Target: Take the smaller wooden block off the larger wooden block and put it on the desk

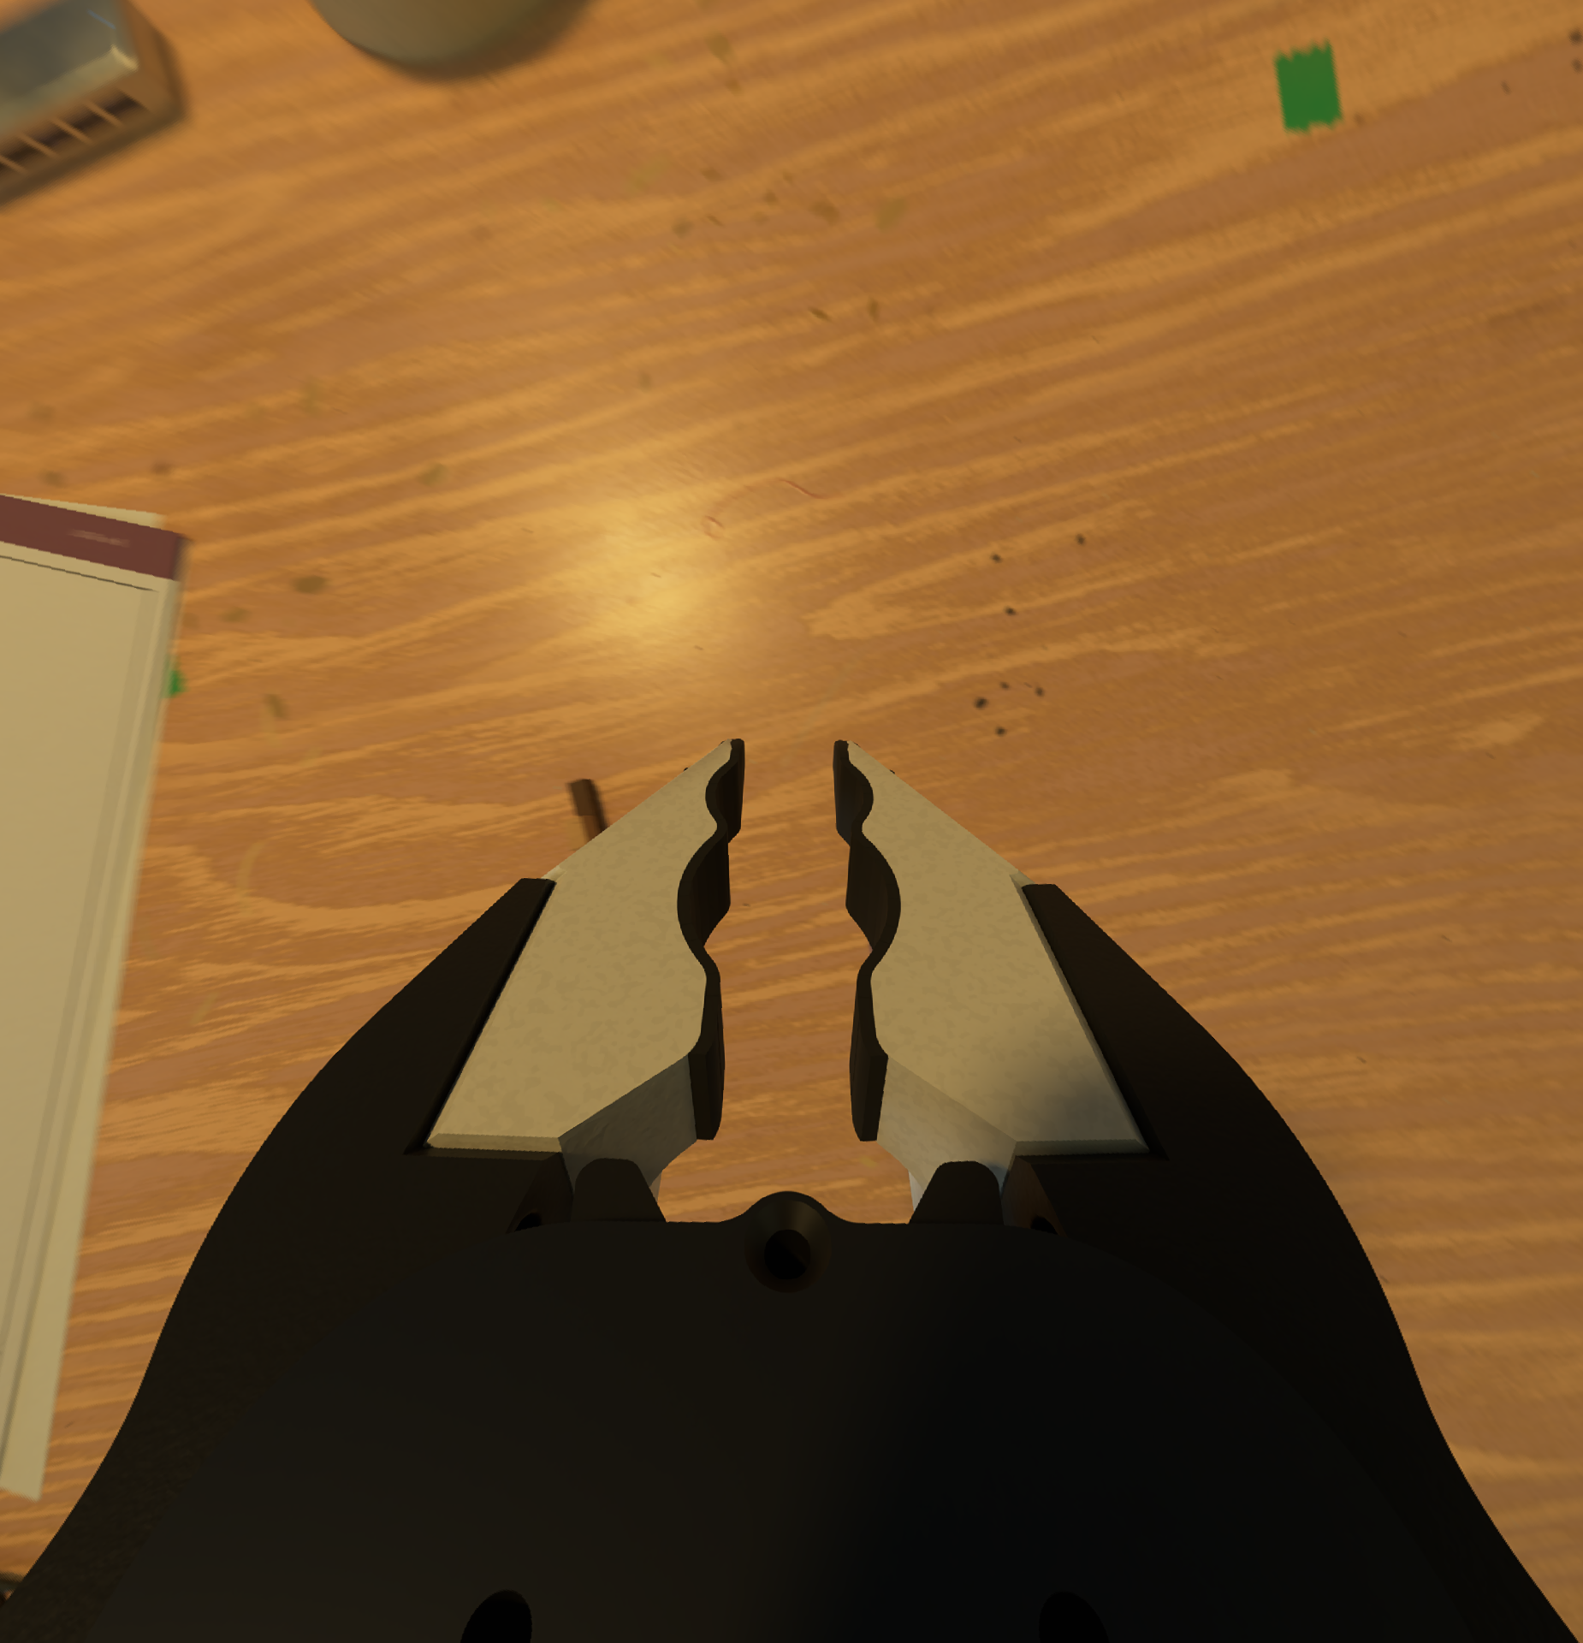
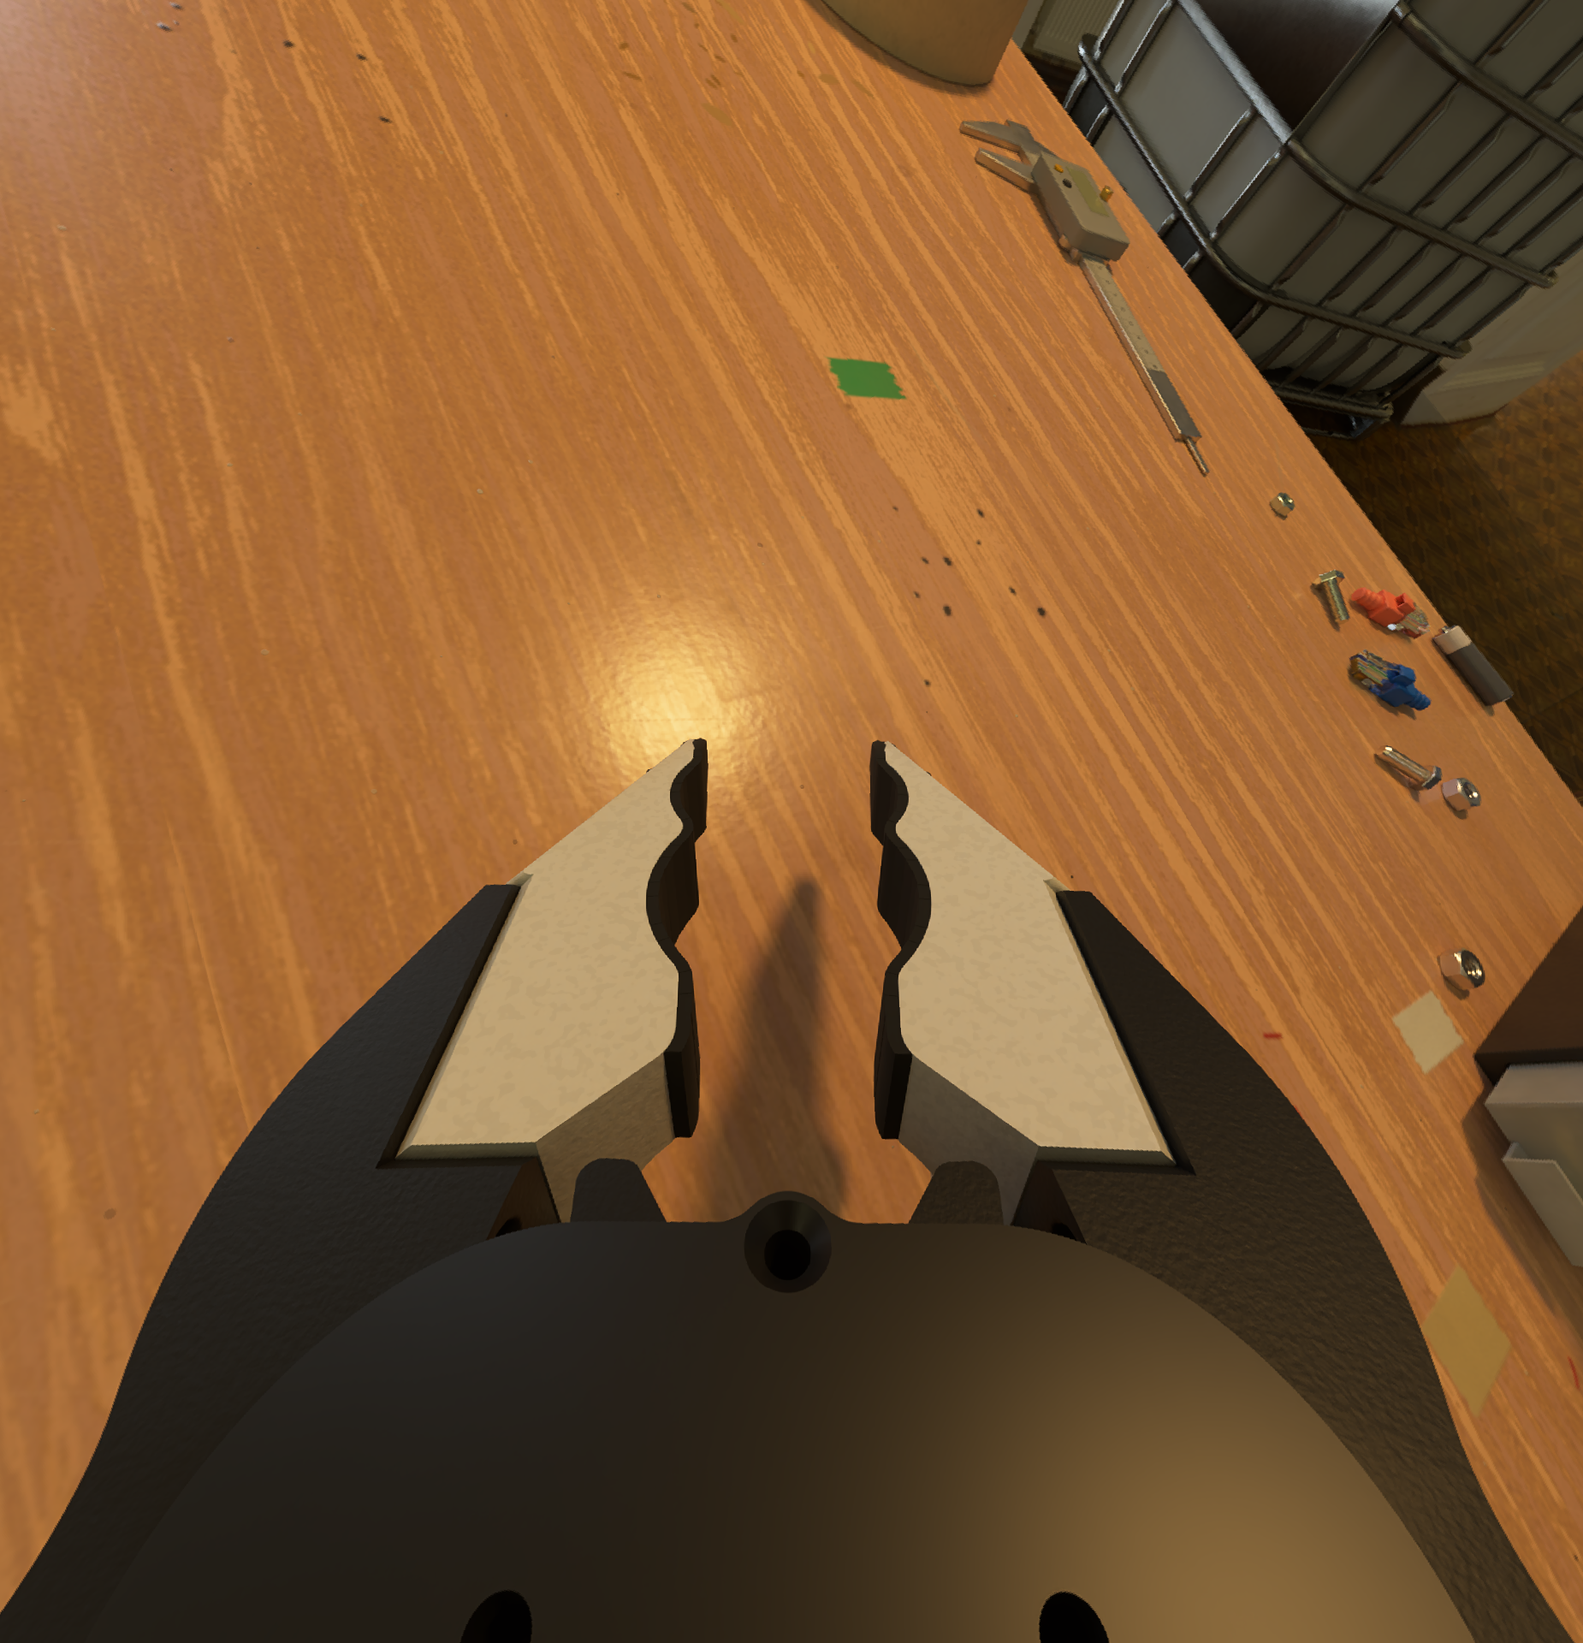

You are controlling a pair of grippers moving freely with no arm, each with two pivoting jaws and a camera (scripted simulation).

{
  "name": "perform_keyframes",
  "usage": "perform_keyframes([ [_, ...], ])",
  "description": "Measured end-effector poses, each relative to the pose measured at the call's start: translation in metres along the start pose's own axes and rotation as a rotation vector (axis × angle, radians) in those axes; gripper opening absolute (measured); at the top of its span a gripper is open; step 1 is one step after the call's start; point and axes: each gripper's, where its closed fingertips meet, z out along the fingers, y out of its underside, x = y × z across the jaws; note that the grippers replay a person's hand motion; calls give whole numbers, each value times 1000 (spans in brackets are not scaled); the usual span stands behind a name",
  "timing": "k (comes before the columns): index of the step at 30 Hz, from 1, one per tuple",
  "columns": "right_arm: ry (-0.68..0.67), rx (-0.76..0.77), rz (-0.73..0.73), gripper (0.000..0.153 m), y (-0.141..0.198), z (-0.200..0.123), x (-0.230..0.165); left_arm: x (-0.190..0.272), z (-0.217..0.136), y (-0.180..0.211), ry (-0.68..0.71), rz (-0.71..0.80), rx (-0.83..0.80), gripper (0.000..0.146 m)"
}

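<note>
**Both grippers parted over bare desk; wooden blocks not identified in either view**

Neither wrist view shows a stacked pair of wooden blocks with any certainty. In the right wrist view a dark brown box-like object [image 2: 1561, 978] sits at the right frame edge on the desk [image 2: 415, 533], cut off by the frame; it may be a block, but too little of it shows to tell.

Left gripper [image 1: 789, 745]: fingers parted with a narrow gap, nothing between them, only desk [image 1: 859, 400] surface visible through the gap. It points down at the wood grain. To its left lies a white book with a dark red band [image 1: 59, 889], partly out of frame. A small dark stick-like item [image 1: 585, 800] lies just beside the left finger. Farther off: a green tape patch [image 1: 1306, 87] upper right, a grey vented box [image 1: 59, 98] upper left, and the blurred rim of a round pale object [image 1: 450, 31] at the top edge.

Right gripper [image 2: 788, 745]: released, fingers wider apart than the left one's, holding nothing; its shadow falls on the desk between them. Ahead lies the green tape patch [image 2: 866, 379]. Along the desk's right edge: a caliper [image 2: 1090, 240], a bolt [image 2: 1332, 594], an orange connector [image 2: 1385, 610], a blue connector [image 2: 1388, 683], a small dark cylinder [image 2: 1474, 662], another bolt [image 2: 1407, 766] and nuts [image 2: 1462, 969]. A grey metal piece [image 2: 1561, 1147] sits just below the brown object. Beyond the desk edge stands a caged tank [image 2: 1357, 178].
</note>
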Motion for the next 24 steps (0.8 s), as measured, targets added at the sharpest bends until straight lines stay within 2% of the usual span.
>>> perform_keyframes([
  [4,10,-1,0,37,1,-2,2,-13,-17,-14,-6,-5,190,18],
  [7,9,-1,11,37,2,-2,4,-51,5,13,-152,-47,9,15],
  [9,6,2,9,37,1,-2,3,-69,29,39,-160,-121,-154,22],
  [12,5,1,0,37,1,-2,2,-79,59,65,-135,-199,-277,24],
  [18,6,-5,6,37,3,-2,3,-78,80,79,-106,-254,-311,23],
  [21,6,-7,3,37,3,-2,3,-78,82,80,-99,-250,-287,6],
  [24,8,-6,0,37,2,-2,3,-69,77,69,-53,-229,-203,6],
])
